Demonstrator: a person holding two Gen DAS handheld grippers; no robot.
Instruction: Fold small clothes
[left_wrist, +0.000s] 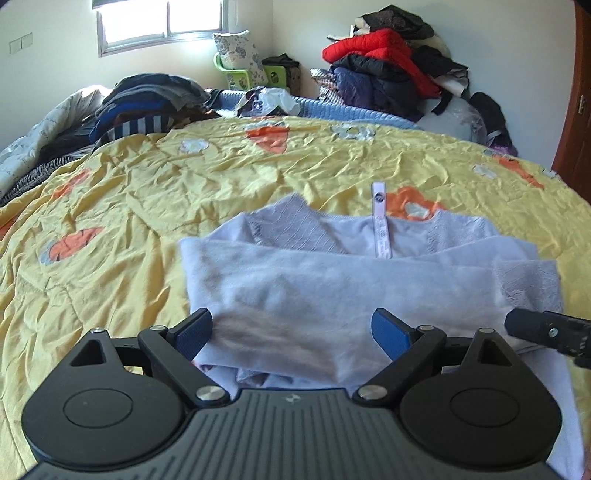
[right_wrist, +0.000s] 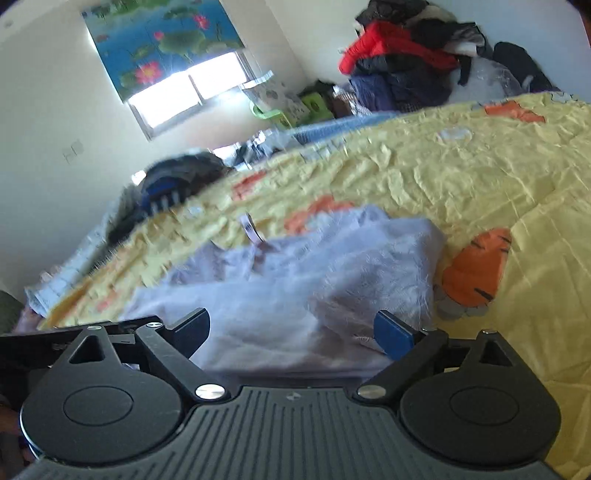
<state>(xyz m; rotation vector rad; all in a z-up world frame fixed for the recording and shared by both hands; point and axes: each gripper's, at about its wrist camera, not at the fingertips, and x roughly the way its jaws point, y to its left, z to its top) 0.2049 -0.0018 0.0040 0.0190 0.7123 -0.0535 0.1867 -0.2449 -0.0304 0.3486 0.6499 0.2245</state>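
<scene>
Lilac garment (left_wrist: 332, 288) soft matt cloth, lace-textured panels at 12 and 3 o'clock; yellow quilt (left_wrist: 147, 206) crinkled matt fabric; left gripper (left_wrist: 291, 332) matt black ribbed plastic, shiny metal pivots, blue ridged pads (left_wrist: 391, 332)

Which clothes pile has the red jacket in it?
The tall pile against the far wall, right of the window; the red jacket sits near its top. The left pile is dark, with stripes.

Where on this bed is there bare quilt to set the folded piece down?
The yellow carrot-print quilt lies bare left of the pale lilac garment, and beyond it toward the blue quilted edge. Crowded: the dark folded stack far left, the red-and-black heap of coats far right.
</scene>
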